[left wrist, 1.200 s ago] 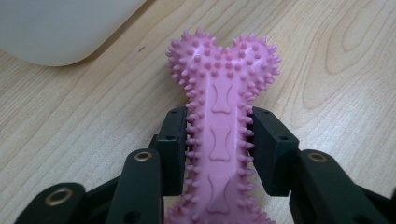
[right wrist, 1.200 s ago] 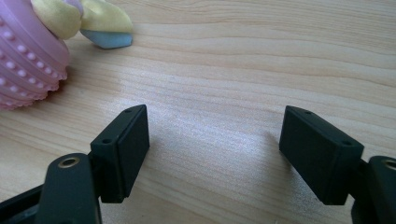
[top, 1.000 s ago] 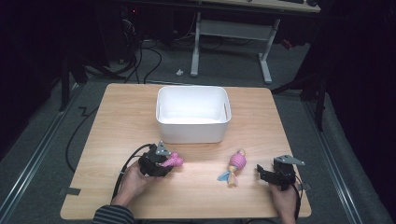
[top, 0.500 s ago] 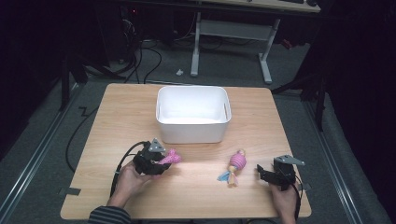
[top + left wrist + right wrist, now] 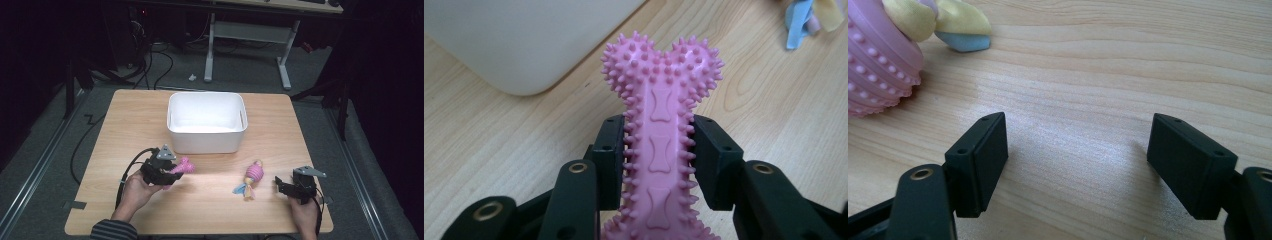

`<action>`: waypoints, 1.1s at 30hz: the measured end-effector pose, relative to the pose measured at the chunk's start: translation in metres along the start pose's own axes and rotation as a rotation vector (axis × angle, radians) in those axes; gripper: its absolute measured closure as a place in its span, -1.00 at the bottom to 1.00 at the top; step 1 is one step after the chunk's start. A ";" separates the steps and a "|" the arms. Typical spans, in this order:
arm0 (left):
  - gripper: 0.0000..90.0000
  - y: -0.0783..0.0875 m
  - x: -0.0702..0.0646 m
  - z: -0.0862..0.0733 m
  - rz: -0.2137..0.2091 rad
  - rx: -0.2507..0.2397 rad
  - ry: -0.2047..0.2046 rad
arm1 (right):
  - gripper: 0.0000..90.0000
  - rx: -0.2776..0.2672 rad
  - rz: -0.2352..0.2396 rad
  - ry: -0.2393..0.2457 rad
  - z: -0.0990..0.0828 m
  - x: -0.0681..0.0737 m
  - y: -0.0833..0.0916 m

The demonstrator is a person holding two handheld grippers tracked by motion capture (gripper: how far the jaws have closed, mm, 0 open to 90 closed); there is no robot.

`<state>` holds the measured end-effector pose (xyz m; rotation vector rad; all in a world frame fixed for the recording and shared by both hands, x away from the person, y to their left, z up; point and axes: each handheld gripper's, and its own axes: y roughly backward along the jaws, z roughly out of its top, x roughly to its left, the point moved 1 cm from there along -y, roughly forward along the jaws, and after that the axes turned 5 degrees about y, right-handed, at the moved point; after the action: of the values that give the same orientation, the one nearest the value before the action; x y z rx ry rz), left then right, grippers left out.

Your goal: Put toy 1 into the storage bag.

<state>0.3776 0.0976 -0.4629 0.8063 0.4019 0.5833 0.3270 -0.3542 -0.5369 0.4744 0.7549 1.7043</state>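
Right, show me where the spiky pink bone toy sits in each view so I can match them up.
High view: the pink bone toy is at lower left, clamped in the left hand-held gripper, in front of the white bin.
Left gripper view: it is at centre, shaft pinched between both jaws, knobbed end pointing up.
Right gripper view: not in it.
Shared landmark: the white bin, at upper left in the left gripper view.

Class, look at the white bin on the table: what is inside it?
The white bin shows bare white floor and inner walls, nothing in it. Its near wall hides the strip of floor right behind it.
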 end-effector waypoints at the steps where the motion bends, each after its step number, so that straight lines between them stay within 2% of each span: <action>1: 0.32 0.002 0.000 0.002 -0.002 -0.005 -0.001 | -0.46 0.000 0.000 0.001 0.000 0.000 0.000; 5: 0.32 0.009 -0.003 0.008 -0.007 -0.030 0.004 | -0.46 0.000 0.000 0.000 0.000 0.000 0.000; 12: 0.32 0.024 -0.008 0.021 -0.011 -0.061 -0.010 | -0.46 -0.001 0.002 0.003 0.000 0.000 0.000; 22: 0.32 0.036 -0.007 0.036 -0.013 -0.090 -0.018 | -0.46 0.000 0.003 0.004 0.000 0.000 0.000; 28: 0.32 0.045 -0.007 0.049 0.003 -0.100 -0.042 | -0.46 0.000 0.004 0.005 0.000 0.000 0.000; 33: 0.32 0.050 -0.005 0.061 -0.007 -0.107 -0.045 | -0.46 -0.001 0.004 0.008 0.000 0.000 0.000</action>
<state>0.3901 0.0879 -0.3855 0.7137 0.3293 0.5746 0.3270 -0.3541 -0.5369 0.4691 0.7594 1.7114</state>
